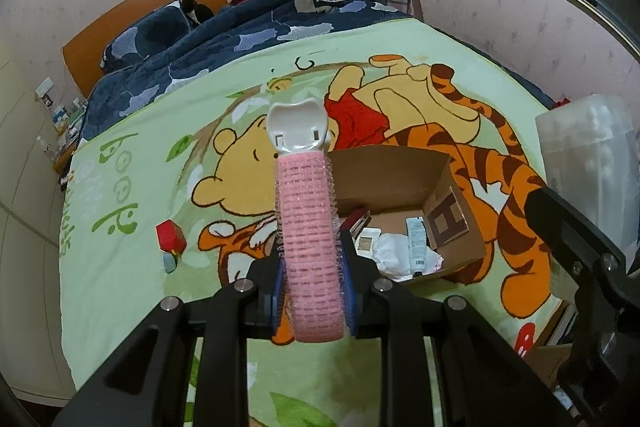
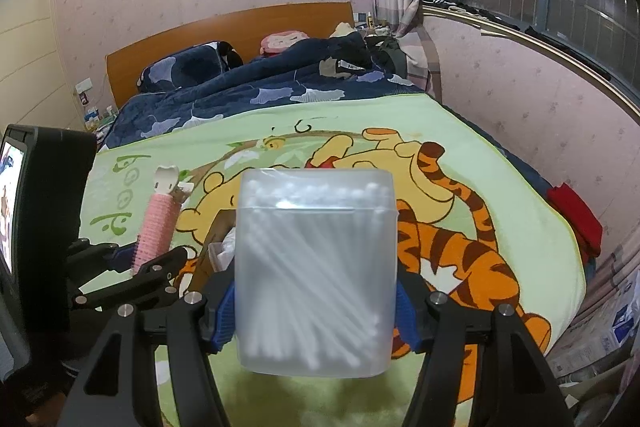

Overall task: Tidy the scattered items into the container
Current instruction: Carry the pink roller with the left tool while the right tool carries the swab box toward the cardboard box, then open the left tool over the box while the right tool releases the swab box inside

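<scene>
My left gripper is shut on a pink hair roller with a white clip end; the roller also shows at the left of the right wrist view. Just beyond and right of it lies an open cardboard box on the bed, holding a white tube, cloth and small packets. My right gripper is shut on a translucent box of cotton swabs, which also shows at the right edge of the left wrist view as the swab box. It hides most of the cardboard box in that view.
A green cartoon blanket covers the near bed. A small red box and a blue-green block lie on it left of the cardboard box. A dark quilt and pillows fill the far end. A red cloth hangs at the bed's right edge.
</scene>
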### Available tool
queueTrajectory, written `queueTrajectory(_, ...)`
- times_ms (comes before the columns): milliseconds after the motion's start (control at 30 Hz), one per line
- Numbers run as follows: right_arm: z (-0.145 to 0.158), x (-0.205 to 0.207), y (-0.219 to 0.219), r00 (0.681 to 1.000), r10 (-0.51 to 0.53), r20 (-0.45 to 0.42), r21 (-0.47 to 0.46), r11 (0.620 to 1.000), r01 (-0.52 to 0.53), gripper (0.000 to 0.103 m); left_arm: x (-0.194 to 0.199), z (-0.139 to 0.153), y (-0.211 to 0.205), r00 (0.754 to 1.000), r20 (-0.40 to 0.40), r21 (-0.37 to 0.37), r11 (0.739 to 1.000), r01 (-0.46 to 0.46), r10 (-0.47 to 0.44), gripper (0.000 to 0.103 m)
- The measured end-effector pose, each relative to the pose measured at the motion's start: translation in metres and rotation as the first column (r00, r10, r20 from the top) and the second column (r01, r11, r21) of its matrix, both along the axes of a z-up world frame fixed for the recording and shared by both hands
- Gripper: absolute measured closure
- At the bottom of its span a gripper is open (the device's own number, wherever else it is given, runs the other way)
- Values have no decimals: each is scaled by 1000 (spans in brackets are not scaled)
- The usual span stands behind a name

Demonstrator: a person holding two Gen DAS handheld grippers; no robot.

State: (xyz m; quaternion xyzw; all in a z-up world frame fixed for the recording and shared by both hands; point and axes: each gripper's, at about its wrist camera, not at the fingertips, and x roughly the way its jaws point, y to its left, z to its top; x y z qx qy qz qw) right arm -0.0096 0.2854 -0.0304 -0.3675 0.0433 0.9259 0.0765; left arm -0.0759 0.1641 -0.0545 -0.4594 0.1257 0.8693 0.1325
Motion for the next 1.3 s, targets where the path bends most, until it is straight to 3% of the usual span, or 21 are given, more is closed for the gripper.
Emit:
queueTrajectory(933, -64, -90, 2, 985, 72, 155, -16, 997, -70, 39, -82, -73, 13, 990, 140, -69, 997, 27, -17, 77)
queueTrajectory(1000, -67, -93, 2, 984, 70, 166, -23, 998, -67, 39, -82, -75, 13, 990, 140, -65, 997, 31, -22, 67)
queueTrajectory(1067, -69, -93, 2, 984, 64, 167, -17, 998, -63, 39, -82, -76, 12, 990, 138, -62, 997, 36, -27, 39)
queueTrajectory(1300, -64, -89, 2, 988, 55, 143, -1, 998, -55, 35, -79, -70, 15, 993, 115, -53, 997, 47, -40, 36)
